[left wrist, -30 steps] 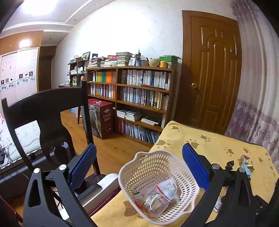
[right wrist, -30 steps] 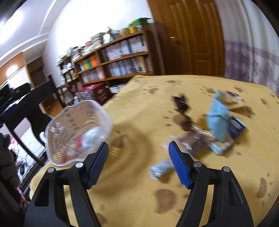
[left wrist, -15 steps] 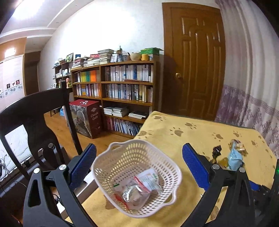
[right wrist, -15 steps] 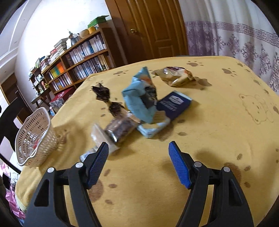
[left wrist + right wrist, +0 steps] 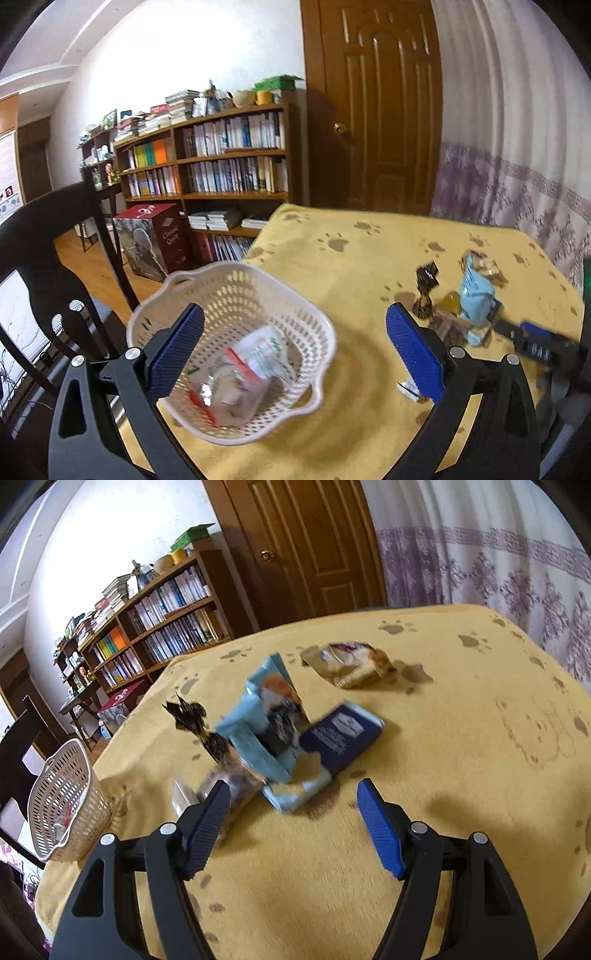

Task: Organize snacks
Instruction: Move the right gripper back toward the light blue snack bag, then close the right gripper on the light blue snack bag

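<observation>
1. The right gripper (image 5: 291,819) hangs with its jaws spread wide and empty, just short of the snack pile (image 5: 280,731) in the middle of the yellow tablecloth (image 5: 461,775).
2. The left gripper (image 5: 295,354) is also wide open and holds nothing. It hovers above the white basket (image 5: 147,325), which already has a clear bag of snacks (image 5: 240,373) in it.
3. Risk: the packets overlap, so a closing grip may catch two at once or drag the light blue bag (image 5: 258,723) sideways.
4. Risk: the slack cloth could bunch between the jaws on a low approach.
5. Risk: the basket sits at the table's corner beside a dark chair (image 5: 48,243); a nudge could push it off.
6. Room: the cloth right of the pile lies bare, and the brown packet (image 5: 351,662) rests apart, nearer the far edge.
</observation>
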Demonstrator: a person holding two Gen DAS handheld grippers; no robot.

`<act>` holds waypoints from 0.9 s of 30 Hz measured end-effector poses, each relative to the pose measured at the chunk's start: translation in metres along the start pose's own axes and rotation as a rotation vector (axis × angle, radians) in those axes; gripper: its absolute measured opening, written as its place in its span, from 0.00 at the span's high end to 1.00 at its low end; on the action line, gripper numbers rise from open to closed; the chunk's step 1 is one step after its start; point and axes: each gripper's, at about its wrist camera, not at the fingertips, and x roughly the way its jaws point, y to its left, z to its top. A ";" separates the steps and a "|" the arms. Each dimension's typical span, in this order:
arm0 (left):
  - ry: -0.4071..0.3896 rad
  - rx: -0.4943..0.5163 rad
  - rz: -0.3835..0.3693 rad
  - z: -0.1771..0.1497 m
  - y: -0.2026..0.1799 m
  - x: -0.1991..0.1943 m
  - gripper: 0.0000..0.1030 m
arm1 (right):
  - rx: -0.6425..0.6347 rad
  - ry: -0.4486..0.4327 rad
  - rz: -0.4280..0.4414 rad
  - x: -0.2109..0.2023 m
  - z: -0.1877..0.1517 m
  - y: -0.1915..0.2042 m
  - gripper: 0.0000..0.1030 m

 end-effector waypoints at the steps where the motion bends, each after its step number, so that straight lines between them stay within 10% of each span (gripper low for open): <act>1: 0.009 0.010 -0.007 -0.002 -0.003 0.003 0.03 | -0.010 -0.004 0.001 0.002 0.004 0.004 0.31; 27: 0.107 0.187 -0.170 -0.041 -0.070 0.040 0.03 | -0.068 0.022 0.015 0.053 0.035 0.025 0.57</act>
